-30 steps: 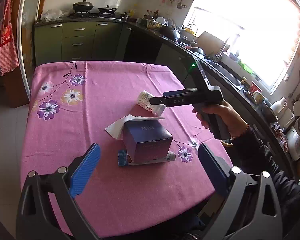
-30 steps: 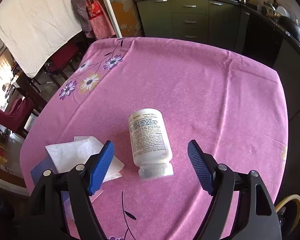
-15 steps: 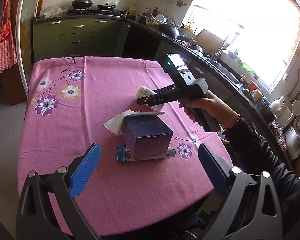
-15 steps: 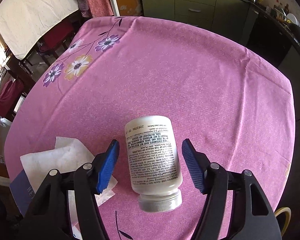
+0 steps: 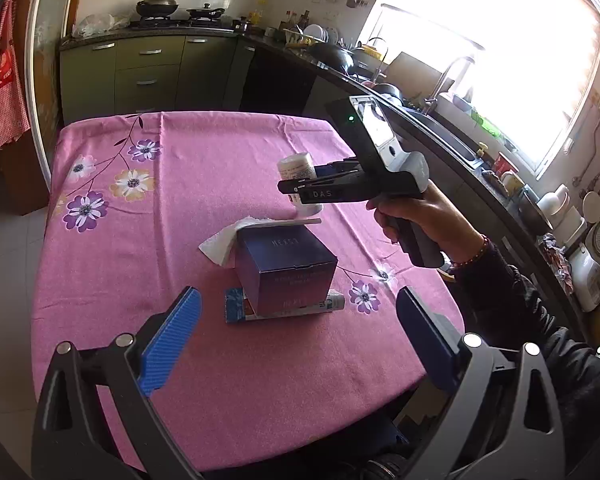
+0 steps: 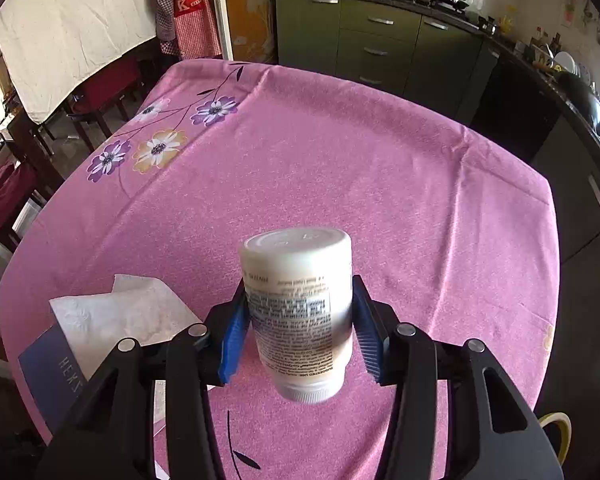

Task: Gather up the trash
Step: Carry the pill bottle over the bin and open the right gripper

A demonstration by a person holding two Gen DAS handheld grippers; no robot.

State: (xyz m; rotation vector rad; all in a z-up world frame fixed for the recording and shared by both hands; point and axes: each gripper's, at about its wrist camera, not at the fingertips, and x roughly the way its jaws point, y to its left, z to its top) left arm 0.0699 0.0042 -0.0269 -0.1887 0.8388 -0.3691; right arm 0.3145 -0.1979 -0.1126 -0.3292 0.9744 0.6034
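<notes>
The bottle [image 6: 300,312] sat between the blue pads [image 6: 233,342] of the right gripper [image 6: 300,332], cap toward the camera and base pointing away, off the pink cloth [image 6: 340,168]. The jaws had just been closing, and the pads pressed both sides of its printed label. In the left wrist view the bottle [image 5: 296,166] showed past the right gripper [image 5: 300,192], above the table. A hand [image 5: 424,220] in a dark sleeve with a bead bracelet held the handle.

Nearer the left gripper [image 5: 296,344], a dark blue box [image 5: 286,268] stood on a flat tube [image 5: 284,308]. A white tissue [image 5: 224,240] lay just behind the box, touching it. The left gripper hung over the table's near edge, its jaws spread wide with nothing between them.
</notes>
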